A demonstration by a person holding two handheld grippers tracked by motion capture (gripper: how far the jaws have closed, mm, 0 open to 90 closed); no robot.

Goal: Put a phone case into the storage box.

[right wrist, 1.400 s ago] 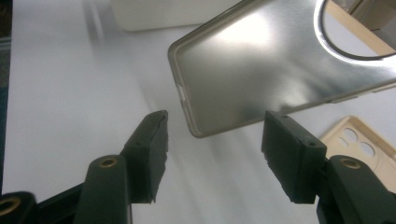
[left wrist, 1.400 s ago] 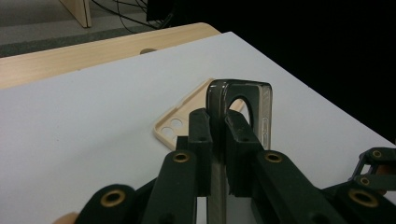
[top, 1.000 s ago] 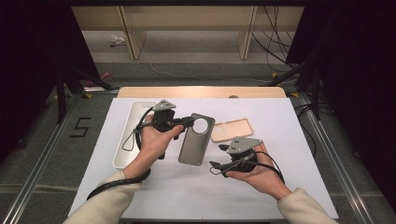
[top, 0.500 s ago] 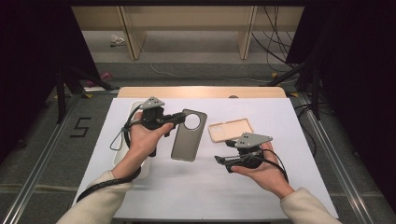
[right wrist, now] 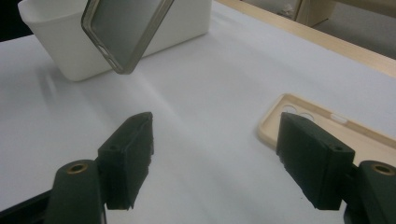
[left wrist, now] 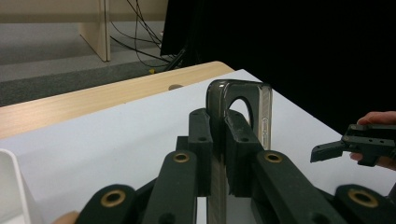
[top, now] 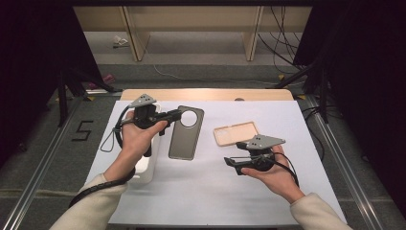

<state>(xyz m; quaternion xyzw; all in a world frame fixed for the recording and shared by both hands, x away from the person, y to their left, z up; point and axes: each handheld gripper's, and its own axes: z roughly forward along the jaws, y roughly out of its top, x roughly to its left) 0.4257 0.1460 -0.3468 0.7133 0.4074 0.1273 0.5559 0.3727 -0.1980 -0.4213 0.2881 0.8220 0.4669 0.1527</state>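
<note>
A grey phone case [top: 186, 133] with a round camera cut-out is pinched at its upper edge by the left claw [top: 176, 115], whose jaws are pressed against the case's rim from both sides. In the left gripper view the case [left wrist: 240, 109] is seen edge-on between the two black jaws, and it is raised off the table [top: 201, 191]. In the right gripper view its lower corner [right wrist: 123, 32] is seen hanging in the air above the white sheet that covers the table.

The left claw is held in the person's left hand [top: 136, 139], just above a white tray [top: 146, 170] that stands at the left side of the table (its wall [right wrist: 60, 44] is seen behind the hanging case in the right gripper view).

The right claw [top: 230, 162] is held in the right hand [top: 273, 172] at the right of the table, with its jaws spread wide and nothing between them. It is well apart from the grey case and points towards it.

A beige phone case [top: 235, 133] is laid flat on the table, open side up, just beyond the right claw; in the right gripper view its corner [right wrist: 299, 119] is seen next to the right-hand jaw.
</note>
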